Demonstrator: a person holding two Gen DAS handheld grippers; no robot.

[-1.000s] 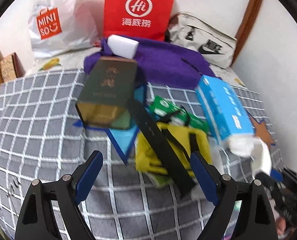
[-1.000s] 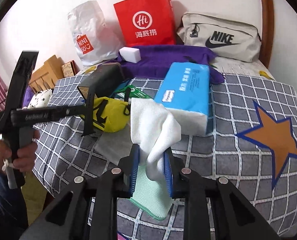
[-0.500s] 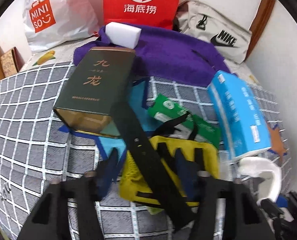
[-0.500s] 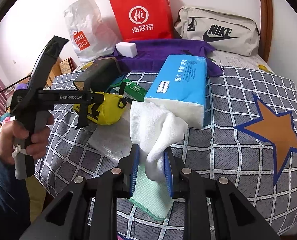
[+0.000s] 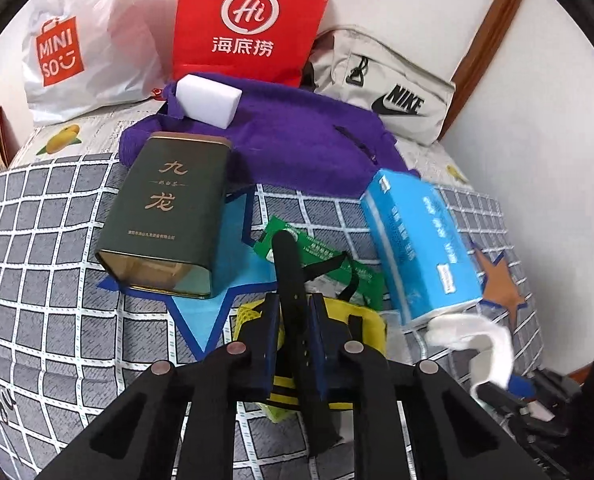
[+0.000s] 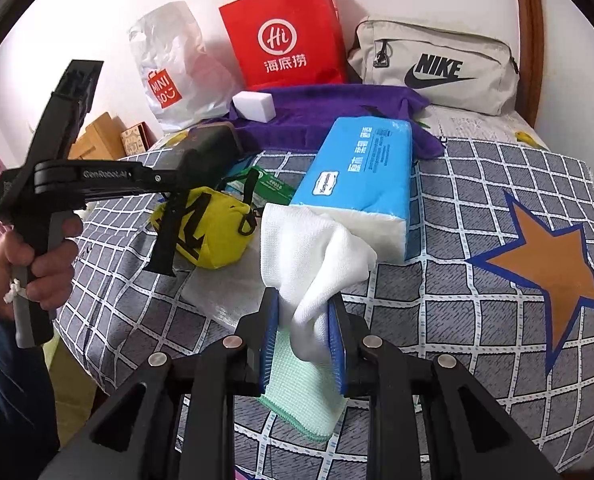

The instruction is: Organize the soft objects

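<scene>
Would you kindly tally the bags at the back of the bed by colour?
Red paper bag: 1
White plastic bag: 1
Beige fabric bag: 1
Total: 3

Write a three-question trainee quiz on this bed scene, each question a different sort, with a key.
1. True or false: the right gripper is shut on a white cloth.
2. Multiple choice: what lies between the closing jaws of the left gripper? A) the blue tissue pack B) the black strap of the yellow pouch C) the white sponge block
3. Fill in: the white sponge block rests on the ______ cloth.

Key: 1 true; 2 B; 3 purple.
</scene>
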